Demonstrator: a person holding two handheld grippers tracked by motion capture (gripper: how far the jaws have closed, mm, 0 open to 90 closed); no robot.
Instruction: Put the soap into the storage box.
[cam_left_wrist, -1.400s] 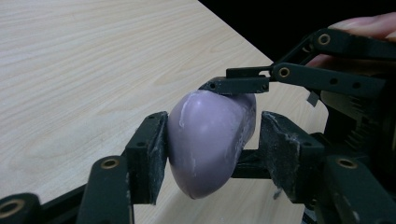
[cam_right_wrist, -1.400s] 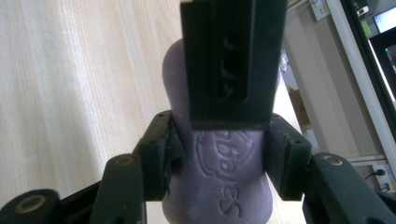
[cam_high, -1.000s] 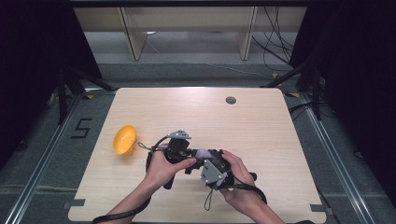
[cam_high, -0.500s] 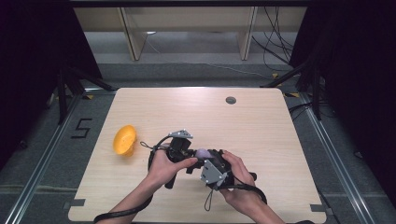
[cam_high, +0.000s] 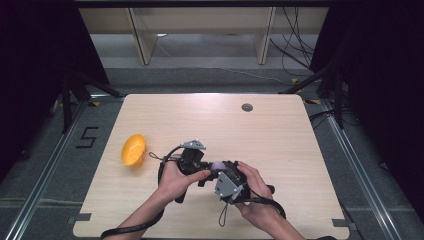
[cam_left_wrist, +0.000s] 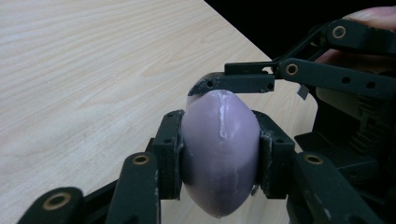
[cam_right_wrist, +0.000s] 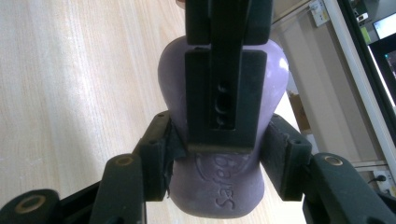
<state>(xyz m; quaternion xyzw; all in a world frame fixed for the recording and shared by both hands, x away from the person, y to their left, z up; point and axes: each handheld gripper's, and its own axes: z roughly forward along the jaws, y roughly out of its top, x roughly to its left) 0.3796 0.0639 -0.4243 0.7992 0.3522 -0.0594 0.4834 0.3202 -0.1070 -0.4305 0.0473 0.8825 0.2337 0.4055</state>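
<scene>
A pale purple bar of soap (cam_high: 218, 164) with raised lettering is held just above the wooden table (cam_high: 280, 135), near its front middle. My left gripper (cam_left_wrist: 219, 151) is shut on the soap (cam_left_wrist: 219, 163), pinching its narrow sides. My right gripper (cam_right_wrist: 224, 161) is shut on the same soap (cam_right_wrist: 219, 196), gripping it crosswise to the left one. In the left gripper view, one right jaw rests on top of the bar. In the right gripper view, a left jaw covers the bar's upper face. In the high view, both hands sit close together, the left gripper (cam_high: 212, 167) meeting the right gripper (cam_high: 221, 170).
An orange bowl (cam_high: 133, 150) lies tipped on its side near the table's left edge. A small round grommet (cam_high: 247, 107) sits at the back of the table. Wooden shelving legs (cam_high: 142, 40) and cables (cam_high: 295, 45) stand beyond the far edge.
</scene>
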